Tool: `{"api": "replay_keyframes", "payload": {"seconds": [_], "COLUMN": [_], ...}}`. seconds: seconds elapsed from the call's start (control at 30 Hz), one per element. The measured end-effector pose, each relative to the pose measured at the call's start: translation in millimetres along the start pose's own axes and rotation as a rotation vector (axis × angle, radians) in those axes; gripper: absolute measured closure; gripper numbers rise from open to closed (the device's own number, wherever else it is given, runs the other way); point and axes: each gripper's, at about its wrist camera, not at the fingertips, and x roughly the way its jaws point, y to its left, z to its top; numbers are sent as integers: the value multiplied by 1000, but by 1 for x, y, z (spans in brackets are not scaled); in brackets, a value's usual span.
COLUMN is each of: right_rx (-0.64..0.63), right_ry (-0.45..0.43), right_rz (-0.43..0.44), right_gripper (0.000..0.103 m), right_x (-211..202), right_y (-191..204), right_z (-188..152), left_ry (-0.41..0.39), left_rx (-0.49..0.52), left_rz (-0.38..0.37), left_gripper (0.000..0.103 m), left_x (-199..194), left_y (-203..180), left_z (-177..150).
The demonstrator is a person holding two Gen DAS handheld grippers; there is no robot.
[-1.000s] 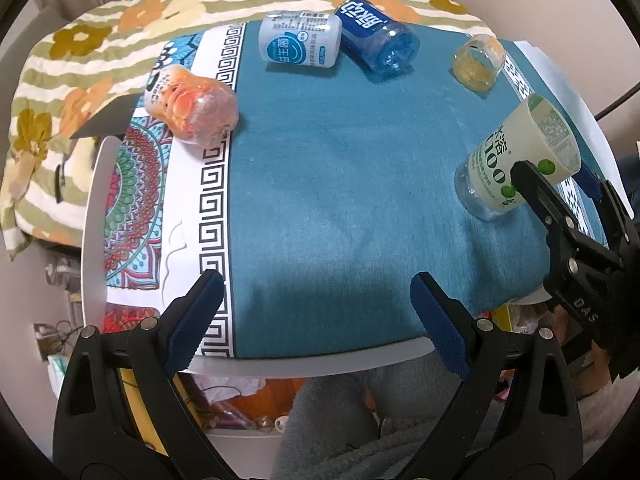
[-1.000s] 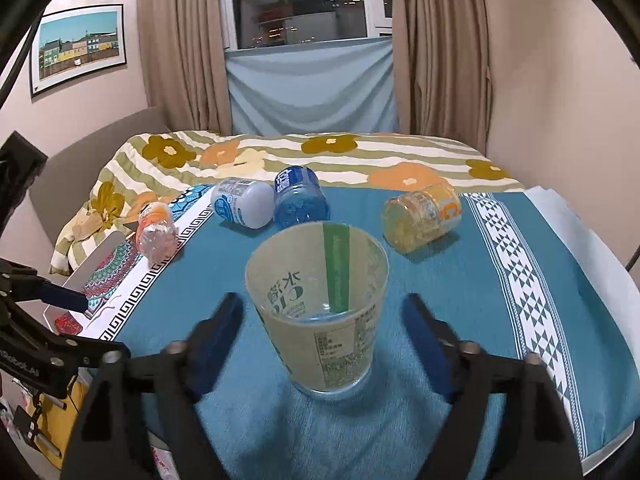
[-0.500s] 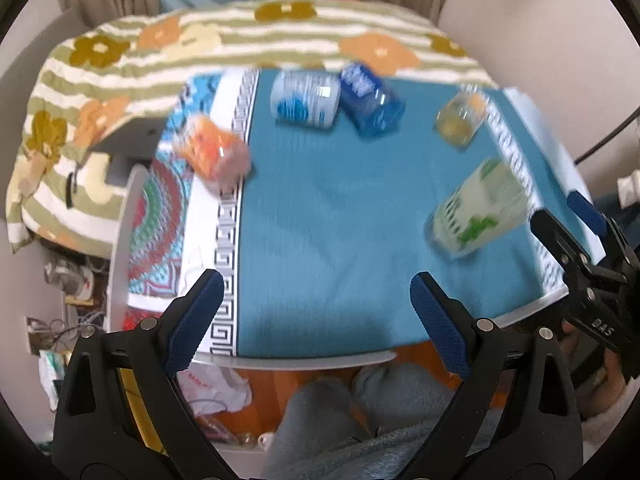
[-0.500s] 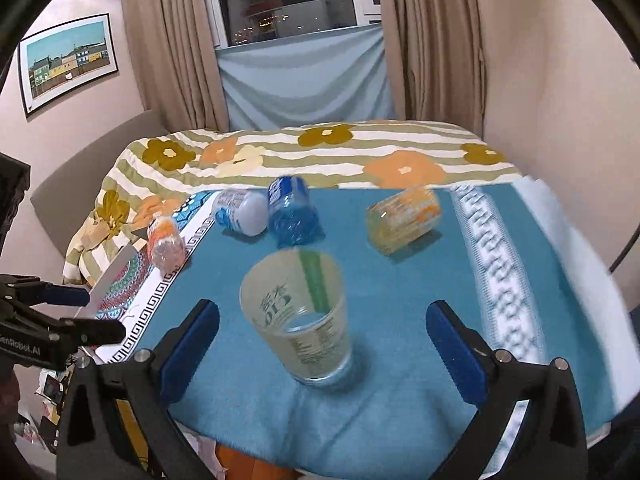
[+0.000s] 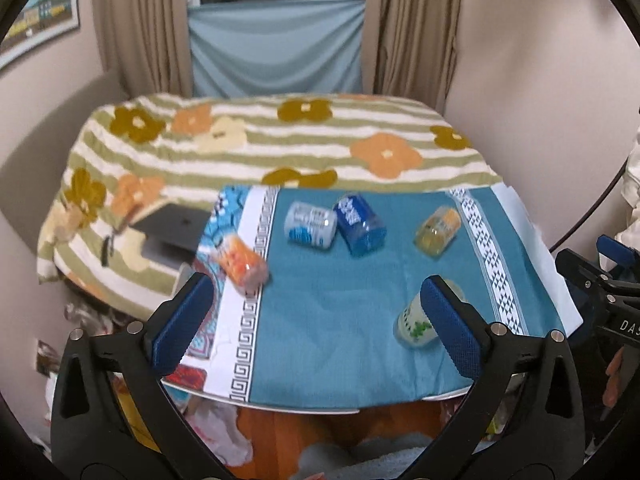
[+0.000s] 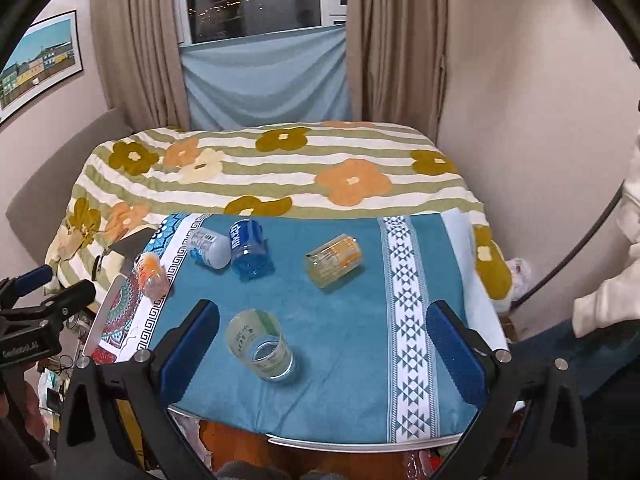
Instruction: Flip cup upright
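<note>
Both hand-held grippers, left (image 5: 316, 320) and right (image 6: 322, 342), gape apart off the surface's (image 6: 344, 332) near edge; cup (image 6: 260, 344) upright, four bottles lying behind.

In the left wrist view a blue finger pad hides part of the cup (image 5: 416, 322). The print on the cup and the far bottles' labels are too blurred to read.

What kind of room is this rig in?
Most likely a home bedroom or living room. A floral blanket covers a bed or sofa, curtains frame a night window, and a small table with a teal cloth holds the cups.
</note>
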Motion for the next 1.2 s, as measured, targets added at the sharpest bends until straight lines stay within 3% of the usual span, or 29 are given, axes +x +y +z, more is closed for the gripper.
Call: {"api": "replay_keyframes", "payload": {"seconds": [0.27, 1.2], "right_rx": [14, 22], "right_ry": [-18, -68], "right_rz": [-31, -48], "right_gripper": [0, 0], "right_x": [-6, -19], "right_y": [-5, 2], "right_z": [-2, -2], "left_ry": [-73, -104], "left_rx": [4, 15], "left_rz": [30, 15], "left_gripper": [0, 0], "left_x": [-19, -24], "left_y": [-6, -1], "left_z": [0, 3]}}
